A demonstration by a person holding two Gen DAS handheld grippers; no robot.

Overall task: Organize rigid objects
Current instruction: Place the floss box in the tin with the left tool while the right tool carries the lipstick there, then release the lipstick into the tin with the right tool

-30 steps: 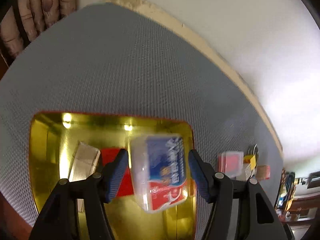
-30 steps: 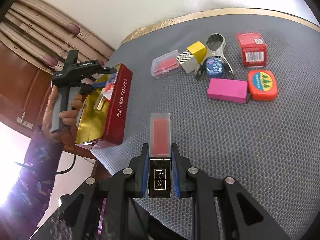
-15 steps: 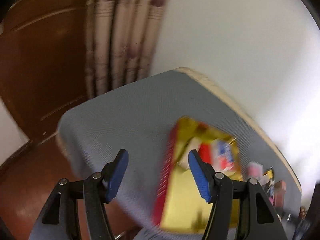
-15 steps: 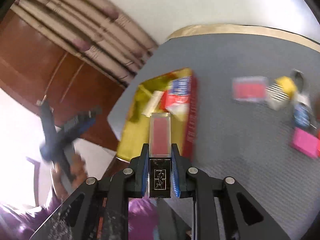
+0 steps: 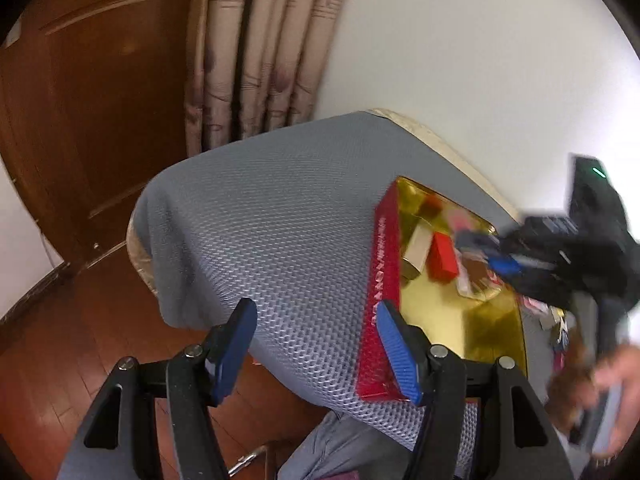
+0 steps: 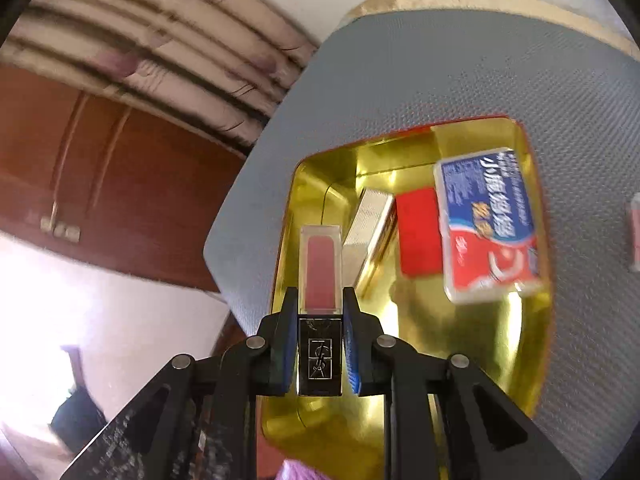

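The right gripper (image 6: 320, 344), clamped on a lipstick (image 6: 320, 268), has swung over the tin (image 6: 288, 200) while the left gripper (image 5: 316, 344), jaws apart and empty, pulled away; released this high, it could bounce out.

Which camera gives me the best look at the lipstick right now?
The right wrist view: the lipstick sits centred and sharp, clamped in the right gripper over the gold tin. The left wrist view shows that gripper only as a dark blur over the tin; the lipstick cannot be made out.
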